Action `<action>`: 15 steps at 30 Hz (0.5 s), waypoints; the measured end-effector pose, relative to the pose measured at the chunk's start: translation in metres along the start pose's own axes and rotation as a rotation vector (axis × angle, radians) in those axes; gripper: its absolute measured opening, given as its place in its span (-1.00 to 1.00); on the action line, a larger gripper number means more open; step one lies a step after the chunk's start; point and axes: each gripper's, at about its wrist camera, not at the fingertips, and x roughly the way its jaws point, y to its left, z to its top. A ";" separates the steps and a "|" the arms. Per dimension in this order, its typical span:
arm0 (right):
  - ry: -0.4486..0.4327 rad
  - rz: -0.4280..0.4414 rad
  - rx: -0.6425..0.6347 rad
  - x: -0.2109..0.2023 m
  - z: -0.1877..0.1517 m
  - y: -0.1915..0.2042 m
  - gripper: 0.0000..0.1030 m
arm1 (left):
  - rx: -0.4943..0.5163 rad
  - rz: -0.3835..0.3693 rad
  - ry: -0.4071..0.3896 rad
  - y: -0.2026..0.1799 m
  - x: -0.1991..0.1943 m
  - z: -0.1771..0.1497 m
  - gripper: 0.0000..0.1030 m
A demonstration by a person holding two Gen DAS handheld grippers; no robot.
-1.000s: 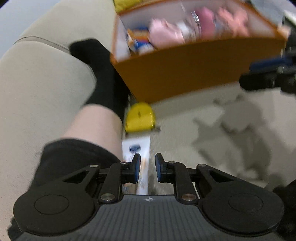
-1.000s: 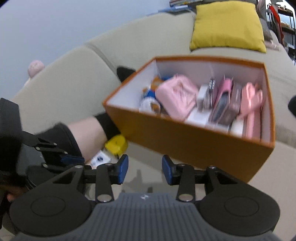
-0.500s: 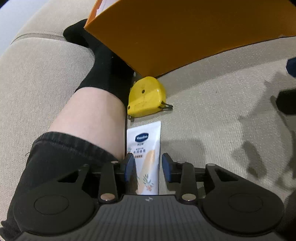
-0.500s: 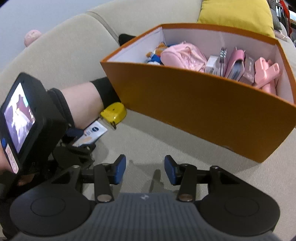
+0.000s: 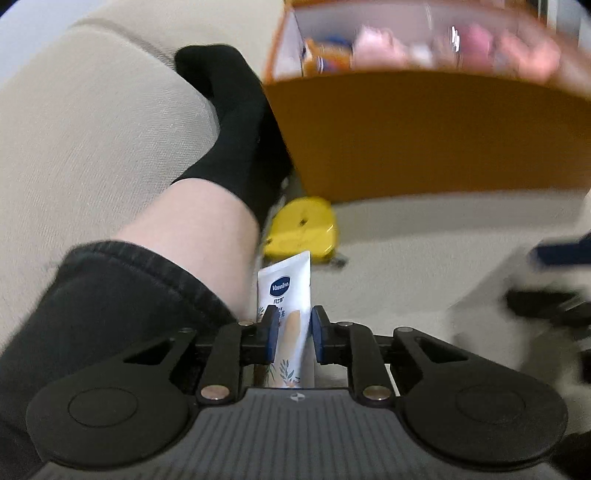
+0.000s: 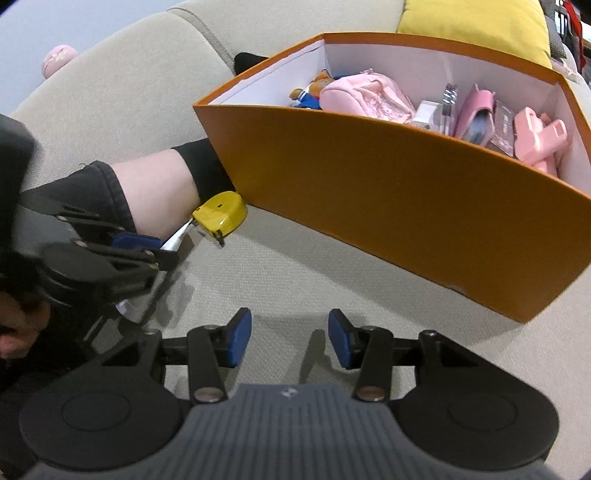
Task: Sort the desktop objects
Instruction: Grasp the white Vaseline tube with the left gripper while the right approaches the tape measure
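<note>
A white Vaseline tube [image 5: 284, 288] stands between the blue pads of my left gripper [image 5: 293, 334]. The jaws are closing and the pads press its sides. Just beyond the tube's far end a yellow tape measure [image 5: 303, 229] lies on the beige sofa seat against the orange box [image 5: 424, 136]. In the right wrist view the left gripper [image 6: 159, 253] holds the tube at the left, next to the tape measure [image 6: 220, 214]. My right gripper [image 6: 290, 341] hovers open over the bare seat with nothing between its fingers. The orange box [image 6: 369, 184] holds pink items and a small toy.
A person's leg with a black sock [image 5: 229, 122] lies along the left of the tube and tape measure. A yellow cushion [image 6: 472, 26] rests behind the box. A pink soft toy [image 6: 59, 59] sits on the sofa back at far left.
The left jaws opened around the tube, then closed on it, and the left view pulled back so the box's inside shows again. The right gripper sank toward the seat.
</note>
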 end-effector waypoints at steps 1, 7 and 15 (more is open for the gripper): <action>-0.003 0.000 -0.005 0.001 0.001 0.001 -0.07 | -0.039 -0.060 -0.017 0.006 -0.005 -0.001 -0.60; -0.015 0.017 -0.043 0.012 0.013 0.010 -0.07 | -0.245 -0.324 -0.052 0.042 -0.018 -0.013 -0.62; -0.038 0.056 -0.124 0.037 0.035 0.025 -0.08 | -0.328 -0.260 0.008 0.046 -0.009 -0.020 -0.61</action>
